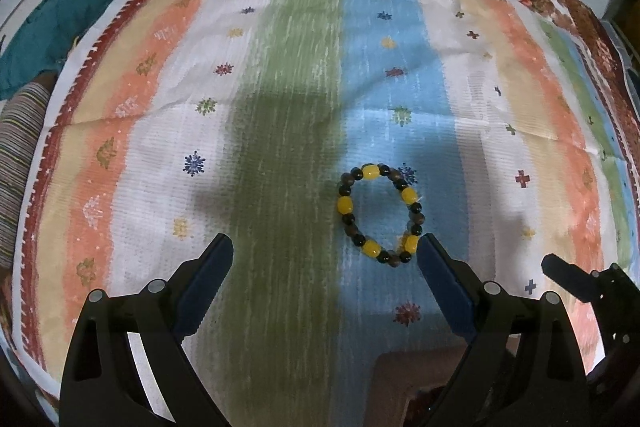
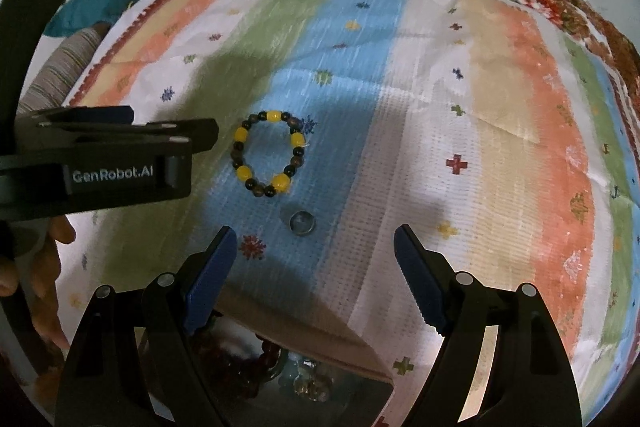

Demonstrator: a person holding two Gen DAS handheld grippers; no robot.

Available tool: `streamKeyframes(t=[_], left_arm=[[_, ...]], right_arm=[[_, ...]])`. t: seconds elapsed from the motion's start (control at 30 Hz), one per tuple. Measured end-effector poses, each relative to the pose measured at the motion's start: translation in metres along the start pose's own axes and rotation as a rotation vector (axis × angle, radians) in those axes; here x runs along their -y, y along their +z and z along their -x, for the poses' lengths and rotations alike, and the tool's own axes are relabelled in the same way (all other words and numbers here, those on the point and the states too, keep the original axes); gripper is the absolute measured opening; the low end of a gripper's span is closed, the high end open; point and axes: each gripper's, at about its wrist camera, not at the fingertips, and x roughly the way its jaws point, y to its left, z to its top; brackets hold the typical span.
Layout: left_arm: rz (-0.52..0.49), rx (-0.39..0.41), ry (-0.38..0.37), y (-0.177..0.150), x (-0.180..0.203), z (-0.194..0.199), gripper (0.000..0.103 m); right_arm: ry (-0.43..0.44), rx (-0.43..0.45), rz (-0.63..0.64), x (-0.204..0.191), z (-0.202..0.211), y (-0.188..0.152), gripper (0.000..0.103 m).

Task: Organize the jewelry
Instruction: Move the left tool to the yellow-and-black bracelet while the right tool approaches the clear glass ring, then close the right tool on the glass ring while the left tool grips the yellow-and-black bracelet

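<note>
Pick-up stage: beaded bracelet lies flat on the striped cloth, just beyond the released left tool. Right tool, also released, hovers near a ring. Next: close on the beads.

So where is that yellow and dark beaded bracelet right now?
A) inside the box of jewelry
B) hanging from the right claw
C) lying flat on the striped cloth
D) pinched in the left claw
C: the beaded bracelet lies as an open loop on the striped cloth, with the left claw and right claw both open and holding nothing.
</note>
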Motion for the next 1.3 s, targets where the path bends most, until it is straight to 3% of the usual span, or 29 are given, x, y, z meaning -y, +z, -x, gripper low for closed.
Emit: streamKeyframes(t=[0.43,0.53,0.73,1.03,1.17,1.27,1.3], left_arm=[[-0.024,-0.044,0.003,0.008,0.004,-0.028,0.09],[-0.036,-0.049,0.008,0.01,0.005,-0.034,0.09],[-0.041,-0.068,0.012,0.014,0.005,-0.045,0.087],[-0.065,-0.113,0.001,0.014,0.007,-0.059,0.073],[-0.06,-0.136,-0.008,0.012,0.006,-0.066,0.05],[-0.062,-0.137,-0.021,0.011,0.007,-0.069,0.042],[-0.063,-0.138,-0.032,0.01,0.008,-0.069,0.035]], right_arm=[[-0.012,-0.036,0.005,-0.002,-0.027,0.01,0.081],[-0.015,-0.068,0.013,-0.002,-0.038,0.01,0.069],[-0.001,-0.104,0.014,-0.004,-0.052,0.013,0.069],[-0.02,-0.147,0.045,-0.011,-0.067,0.013,0.058],[-0.03,-0.146,0.036,-0.011,-0.069,0.013,0.041],[-0.023,-0.143,0.021,-0.008,-0.069,0.014,0.028],[-0.019,-0.142,0.013,-0.007,-0.069,0.014,0.022]])
